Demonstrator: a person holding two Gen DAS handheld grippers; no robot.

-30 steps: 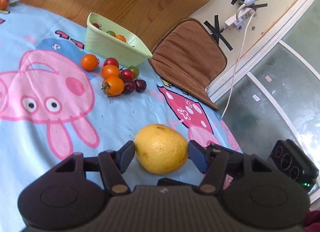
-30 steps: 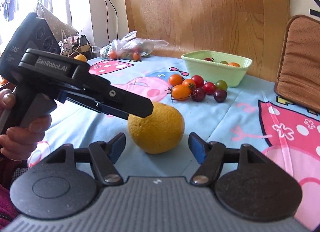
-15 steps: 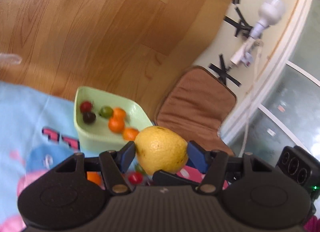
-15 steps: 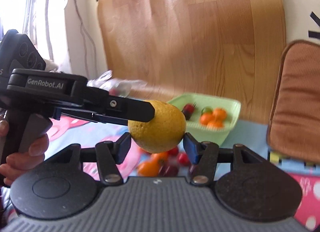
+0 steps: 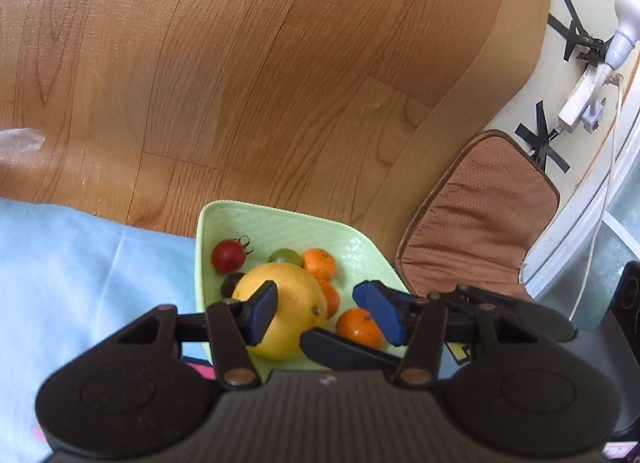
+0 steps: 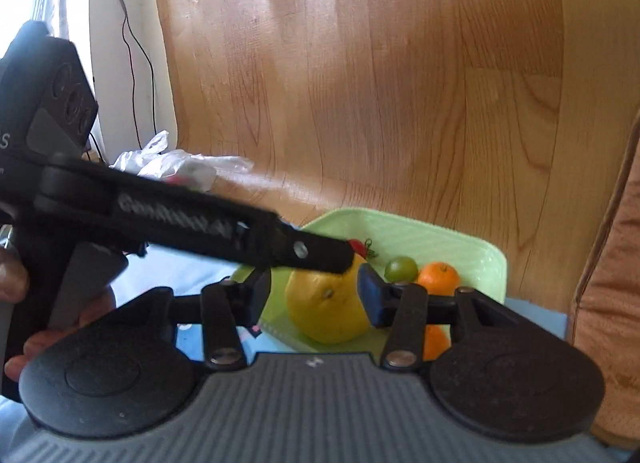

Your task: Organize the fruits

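A large yellow citrus fruit (image 5: 294, 313) lies in the light green basket (image 5: 260, 219), among small oranges (image 5: 319, 263), a red tomato (image 5: 228, 256) and a green one (image 5: 285, 255). My left gripper (image 5: 326, 313) is open above the basket; its left pad is next to the fruit, its right pad stands clear. In the right wrist view the yellow fruit (image 6: 328, 309) sits in the basket (image 6: 432, 237) between the fingers of my open right gripper (image 6: 314, 293), with a gap on the left side. The left gripper's finger (image 6: 312, 253) crosses above the fruit.
The basket sits on a light blue cartoon cloth (image 5: 80, 263) in front of a wood-grain panel (image 5: 280, 83). A brown cushion (image 5: 480, 223) leans at the right. A plastic bag (image 6: 180, 165) lies at the far left. A power strip and cable (image 5: 584, 99) hang on the wall.
Both grippers carried the yellow fruit from the cloth up and over to the green basket. Both have now opened and the fruit rests in the basket.
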